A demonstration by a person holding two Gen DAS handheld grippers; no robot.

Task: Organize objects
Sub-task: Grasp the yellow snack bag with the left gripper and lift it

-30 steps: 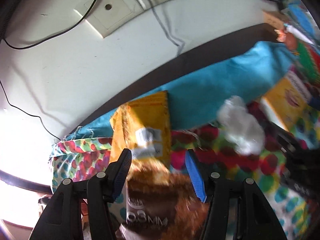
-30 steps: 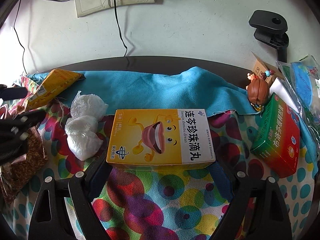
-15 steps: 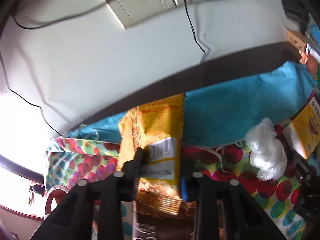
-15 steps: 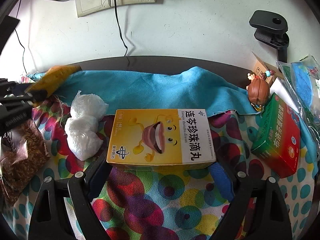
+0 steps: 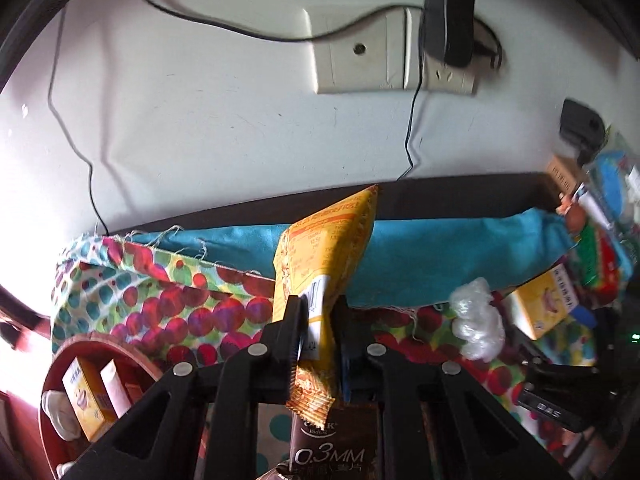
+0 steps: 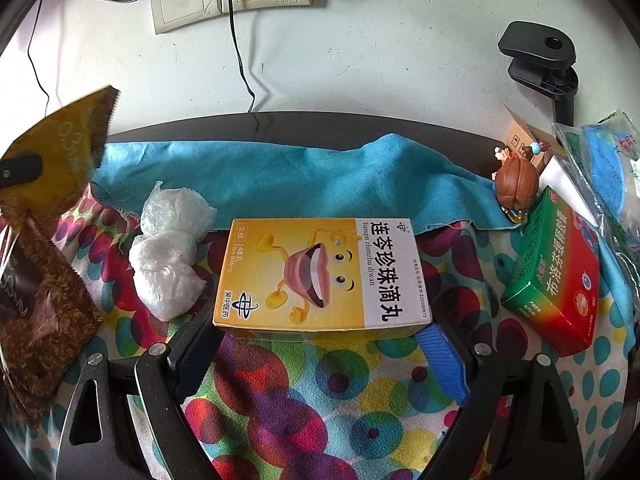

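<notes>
The left gripper (image 5: 319, 330), its jaws just closed, pinches a yellow snack packet (image 5: 328, 256) lifted over the left edge of the spotted cloth (image 6: 344, 392); a brown packet (image 6: 40, 300) lies below. At the cloth's centre the right gripper (image 6: 320, 344) stands spread around the yellow medicine box (image 6: 324, 274), apparently not pressing it; a green-and-red box (image 6: 556, 280) lies near the right edge.

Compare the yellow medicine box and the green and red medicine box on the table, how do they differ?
The yellow medicine box lies square to the right wrist camera, between the open right gripper fingers; the green and red medicine box lies angled off to the right, outside them. The yellow box carries a cartoon figure; the green one shows mostly lettering. Both lie flat on the spotted cloth.
</notes>
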